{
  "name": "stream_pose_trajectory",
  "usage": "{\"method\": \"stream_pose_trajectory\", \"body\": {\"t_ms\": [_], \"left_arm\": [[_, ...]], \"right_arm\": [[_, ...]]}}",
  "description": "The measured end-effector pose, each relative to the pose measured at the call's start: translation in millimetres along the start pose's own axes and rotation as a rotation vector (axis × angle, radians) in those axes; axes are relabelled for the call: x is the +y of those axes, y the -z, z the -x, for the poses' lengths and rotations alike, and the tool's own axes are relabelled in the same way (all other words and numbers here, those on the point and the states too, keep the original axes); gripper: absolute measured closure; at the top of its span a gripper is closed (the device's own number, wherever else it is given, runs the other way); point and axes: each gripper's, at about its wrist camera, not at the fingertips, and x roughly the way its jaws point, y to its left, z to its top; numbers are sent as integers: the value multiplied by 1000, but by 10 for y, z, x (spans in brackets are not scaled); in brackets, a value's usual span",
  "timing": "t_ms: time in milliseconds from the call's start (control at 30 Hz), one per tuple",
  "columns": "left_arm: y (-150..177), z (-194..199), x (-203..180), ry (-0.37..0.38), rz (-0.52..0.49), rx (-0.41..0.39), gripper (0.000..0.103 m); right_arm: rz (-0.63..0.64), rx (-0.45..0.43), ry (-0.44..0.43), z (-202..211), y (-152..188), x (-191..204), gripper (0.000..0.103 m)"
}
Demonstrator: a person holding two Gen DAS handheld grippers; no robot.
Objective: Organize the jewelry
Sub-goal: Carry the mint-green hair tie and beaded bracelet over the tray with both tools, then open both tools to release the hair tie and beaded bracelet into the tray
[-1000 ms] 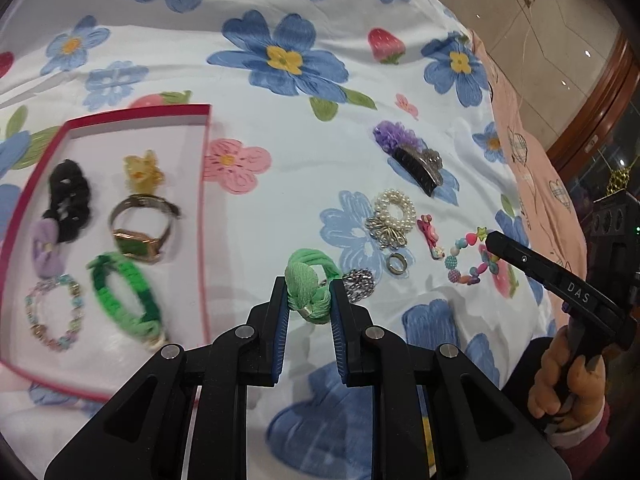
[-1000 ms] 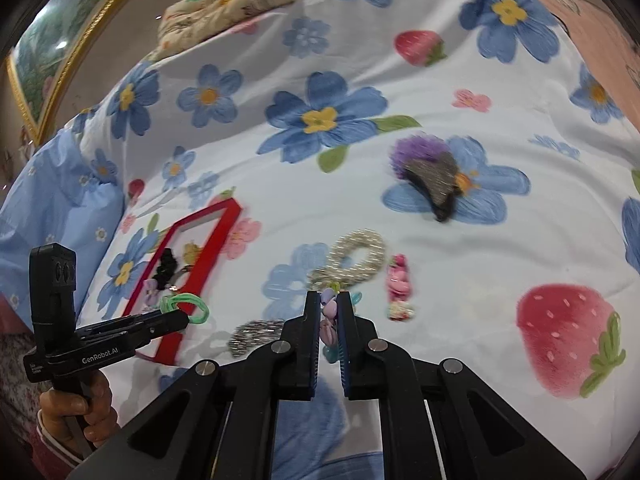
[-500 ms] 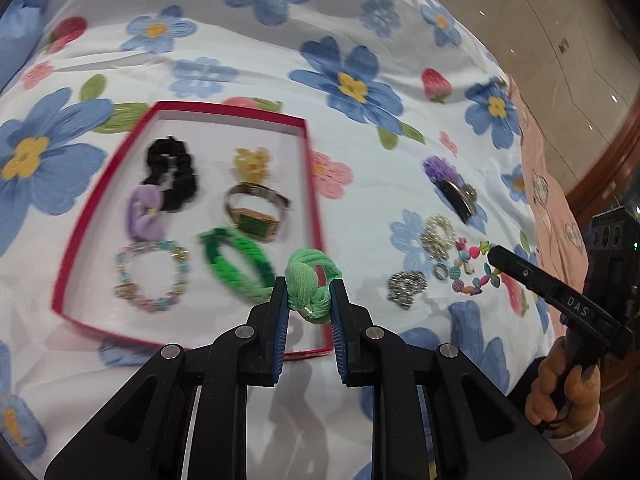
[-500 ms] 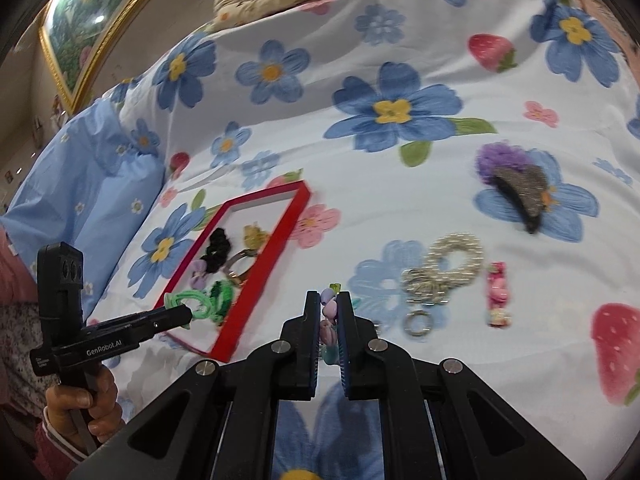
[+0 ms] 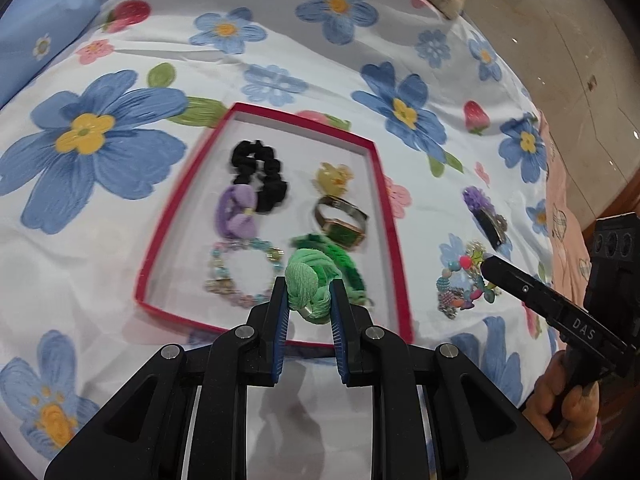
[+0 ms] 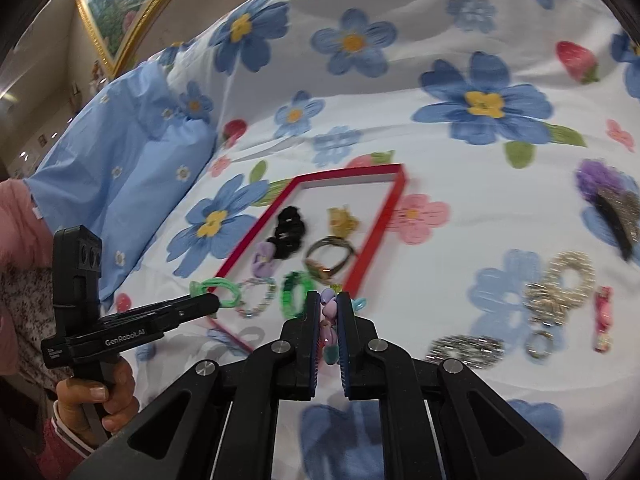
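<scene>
Between the pads of the left hand-held gripper point(image 5: 308, 300) sits a light green hair tie point(image 5: 310, 280), clamped, hanging over the near end of the red tray point(image 5: 394, 240). Right hand-held gripper point(image 6: 329, 312) is clamped on a colourful bead bracelet point(image 6: 330, 326), just short of the tray's near corner on the bed point(image 6: 460, 184). Best practice: lower each piece over bare tray floor, clear of the watch point(image 5: 340, 224) and dark green bracelet point(image 5: 344, 264), then release.

Red-rimmed tray point(image 5: 394, 216), green hair tie point(image 5: 310, 280), blue-flowered white bedspread point(image 5: 280, 40).
</scene>
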Motion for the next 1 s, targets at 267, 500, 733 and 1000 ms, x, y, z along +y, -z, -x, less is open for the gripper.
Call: {"method": "stream_pose_trajectory", "body": {"t_ms": [267,500,733,1000], "left_arm": [[-60,-104,193,-33,17,31,85],[-134,-339,253,-40,10,78,85],[-151,-569,362,-63,17,119,84],[-142,-648,429,-83,29,140,78]], "right_arm": [[38,38,-74,-338,-70,313,95],[47,81,-103,-710,-121,428,95],[13,141,-57,-1017,-49,219,95],[16,179,14,-1122,16,63,95]]}}
